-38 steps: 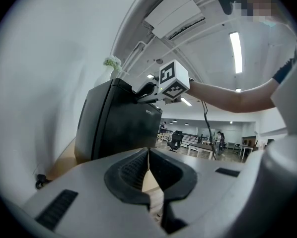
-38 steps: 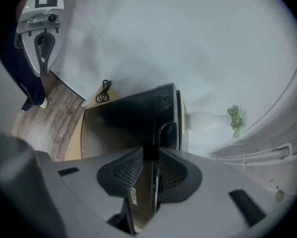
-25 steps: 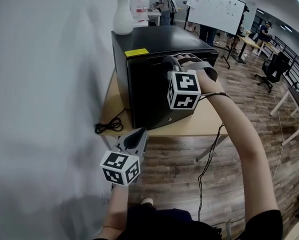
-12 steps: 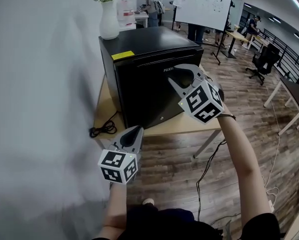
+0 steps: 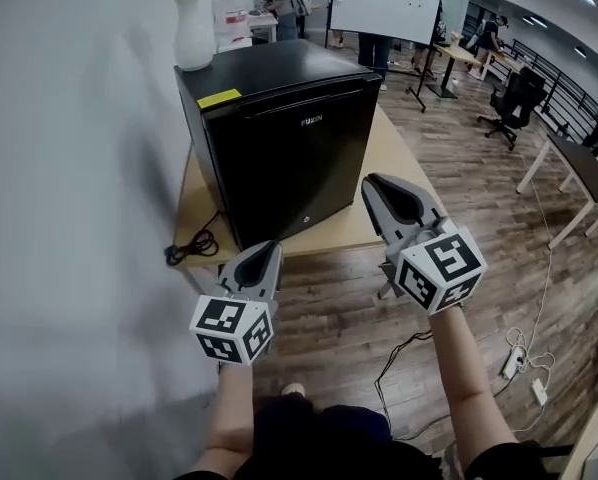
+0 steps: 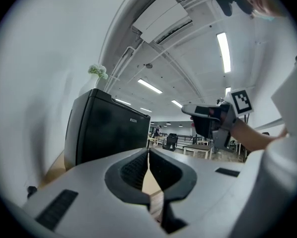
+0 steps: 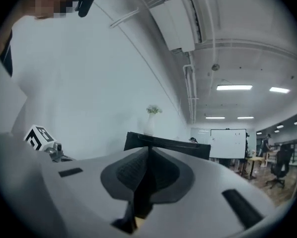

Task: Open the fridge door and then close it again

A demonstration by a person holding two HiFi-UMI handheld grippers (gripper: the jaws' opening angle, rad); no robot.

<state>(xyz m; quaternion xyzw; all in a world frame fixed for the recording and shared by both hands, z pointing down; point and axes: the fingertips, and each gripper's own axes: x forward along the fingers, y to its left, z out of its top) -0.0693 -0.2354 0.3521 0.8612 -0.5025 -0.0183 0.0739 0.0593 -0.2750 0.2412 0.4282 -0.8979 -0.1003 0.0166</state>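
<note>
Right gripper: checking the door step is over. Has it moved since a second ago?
Yes. The right gripper has drawn back from the top edge of the fridge toward the person; its jaws have just been closing on nothing.

Your grey left gripper (image 5: 267, 248) and right gripper (image 5: 372, 184) carry black pads (image 5: 399, 204) and black-and-white marker cubes (image 5: 235, 329); your short sleeve (image 5: 504, 458) is black.

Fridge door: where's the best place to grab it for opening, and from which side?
Likely the recessed groove running along the top of the fridge door. Come from the front, level; the rest of the face is flat, with no protruding handle.
</note>
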